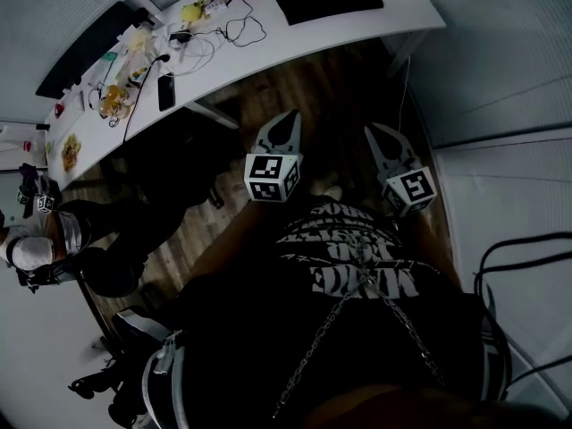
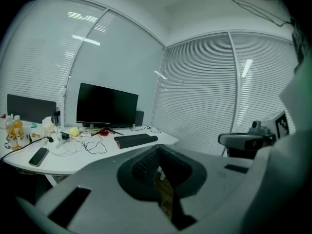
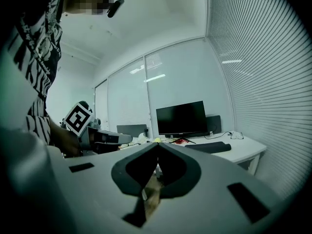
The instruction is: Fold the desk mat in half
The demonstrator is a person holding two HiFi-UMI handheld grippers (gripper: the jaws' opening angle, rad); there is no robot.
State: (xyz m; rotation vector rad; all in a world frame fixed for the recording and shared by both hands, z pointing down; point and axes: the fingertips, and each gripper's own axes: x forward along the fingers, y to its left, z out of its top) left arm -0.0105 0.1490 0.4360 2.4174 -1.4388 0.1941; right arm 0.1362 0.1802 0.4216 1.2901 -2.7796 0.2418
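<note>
Desk mat [image 1: 329, 0] sits on white desk [image 1: 295, 38], well ahead of us, long axis along desk edge. Our left gripper [image 1: 290, 116] and right gripper [image 1: 372, 130] both pinched together, empty; neither clearly nearer.

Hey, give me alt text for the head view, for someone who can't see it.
Two shut, empty claws, the left claw and right claw, point side by side over a wood floor toward a white desk, not touching it. A black desk mat lies on the desk, untouched, with cables to its left.
</note>
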